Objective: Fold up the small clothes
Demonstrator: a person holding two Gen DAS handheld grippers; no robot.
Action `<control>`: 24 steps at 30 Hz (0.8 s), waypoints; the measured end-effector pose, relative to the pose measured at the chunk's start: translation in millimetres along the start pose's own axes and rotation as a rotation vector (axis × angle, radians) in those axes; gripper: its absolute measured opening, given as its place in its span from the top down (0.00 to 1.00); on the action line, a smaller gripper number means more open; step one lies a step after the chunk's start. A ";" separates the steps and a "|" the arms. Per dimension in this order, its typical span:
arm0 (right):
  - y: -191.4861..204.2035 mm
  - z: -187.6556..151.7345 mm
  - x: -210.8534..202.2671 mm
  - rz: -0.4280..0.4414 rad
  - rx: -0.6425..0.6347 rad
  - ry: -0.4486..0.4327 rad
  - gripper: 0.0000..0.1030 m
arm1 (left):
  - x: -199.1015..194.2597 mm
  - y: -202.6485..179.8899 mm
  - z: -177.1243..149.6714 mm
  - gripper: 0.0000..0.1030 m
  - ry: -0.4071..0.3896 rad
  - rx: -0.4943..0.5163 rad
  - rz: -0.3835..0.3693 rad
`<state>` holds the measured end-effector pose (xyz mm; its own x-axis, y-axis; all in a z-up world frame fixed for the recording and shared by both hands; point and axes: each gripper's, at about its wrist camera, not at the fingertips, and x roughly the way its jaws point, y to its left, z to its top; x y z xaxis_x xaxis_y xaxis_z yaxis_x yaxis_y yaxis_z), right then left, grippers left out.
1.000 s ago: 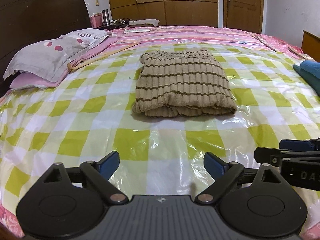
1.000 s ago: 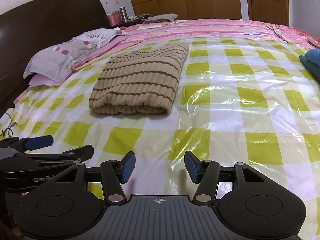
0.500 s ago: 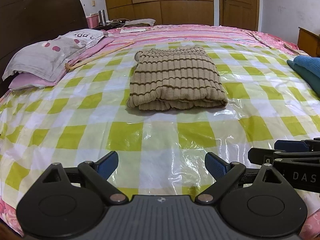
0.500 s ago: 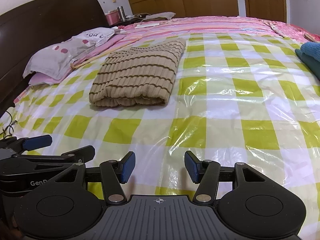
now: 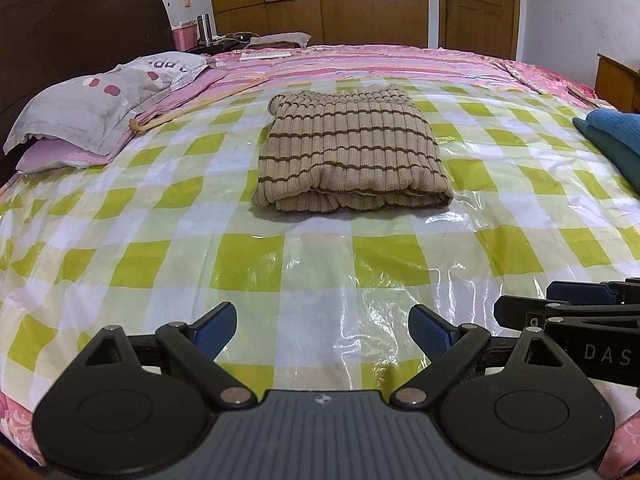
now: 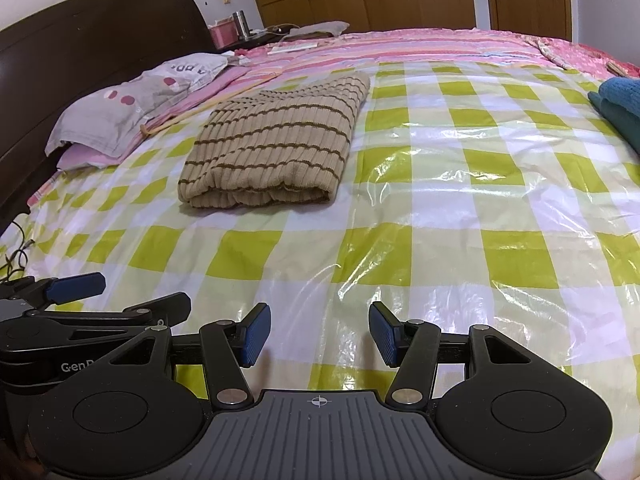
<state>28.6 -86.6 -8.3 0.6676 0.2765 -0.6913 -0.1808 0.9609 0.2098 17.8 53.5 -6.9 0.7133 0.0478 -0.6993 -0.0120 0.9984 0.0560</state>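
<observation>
At the far left a pillow (image 5: pixel 92 108) is lying against the dark headboard (image 5: pixel 80 12), with a stick (image 5: pixel 192 110) just beside it. In the middle of the bed the striped sweater (image 5: pixel 352 152) is sitting folded into a neat block on the checked plastic sheet (image 5: pixel 160 216), well apart from both tools. The left gripper (image 5: pixel 322 326) is hovering low over the sheet with its jaws spread wide and nothing between them; the right gripper (image 6: pixel 318 334) is doing the same just beside it.

My guess is the slick sheet is the risk: any tug on the sweater could be sliding the whole bundle and loosening its layers. Farther right, blue clothes (image 5: pixel 612 136) are waiting at the edge.

Readable writing: "DAS" on the right tool, "GenR" partly visible on the left one.
</observation>
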 end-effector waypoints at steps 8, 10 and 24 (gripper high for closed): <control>0.2 -0.5 -0.1 0.000 -0.001 0.000 0.47 | -0.6 0.2 -1.2 0.06 -0.005 0.001 0.001; 0.3 0.0 0.1 0.000 -0.001 -0.001 0.47 | -0.7 0.1 -1.4 0.06 -0.005 0.001 0.001; 0.9 -2.6 0.4 -0.001 -0.001 0.001 0.47 | -1.3 0.2 -1.7 0.07 -0.005 0.001 0.000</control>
<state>26.8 -85.6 -10.2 0.6670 0.2754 -0.6923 -0.1805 0.9612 0.2085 15.7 53.7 -7.2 0.7165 0.0478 -0.6959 -0.0117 0.9983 0.0566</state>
